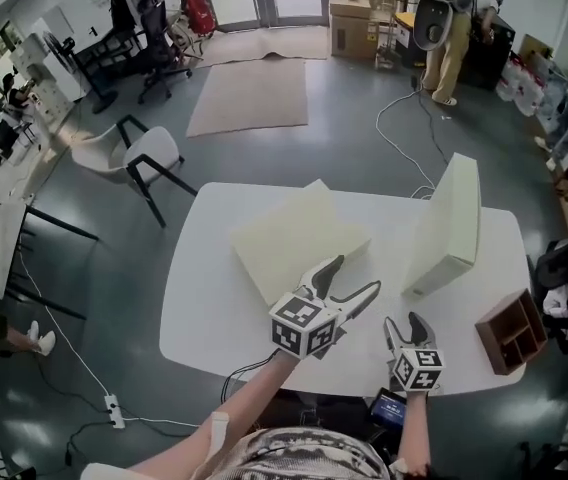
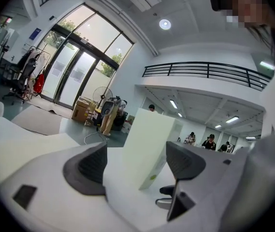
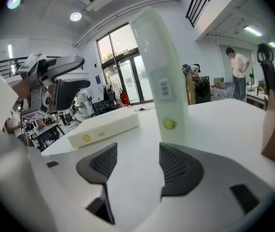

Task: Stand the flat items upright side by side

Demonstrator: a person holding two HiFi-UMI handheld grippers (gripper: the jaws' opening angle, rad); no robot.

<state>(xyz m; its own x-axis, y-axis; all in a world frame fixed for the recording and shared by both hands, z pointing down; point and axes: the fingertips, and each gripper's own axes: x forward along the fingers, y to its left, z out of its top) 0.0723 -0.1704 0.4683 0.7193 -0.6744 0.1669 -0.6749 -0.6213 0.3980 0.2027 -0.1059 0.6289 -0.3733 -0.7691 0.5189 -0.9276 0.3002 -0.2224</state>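
Upright box (image 1: 449, 223): done. Flat box (image 1: 294, 238): pending. Your left gripper (image 1: 357, 274) & right gripper (image 1: 405, 320): jaws apart, empty. Nxt: tip it up alongside.

open lab hall, mezzanine railing (image 2: 205, 71), cardboard boxes (image 1: 352, 18)

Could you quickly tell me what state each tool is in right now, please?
Left tool: open, holding nothing.
Right tool: open, holding nothing.

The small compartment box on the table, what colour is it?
The compartment box is reddish brown; head view shows it best.
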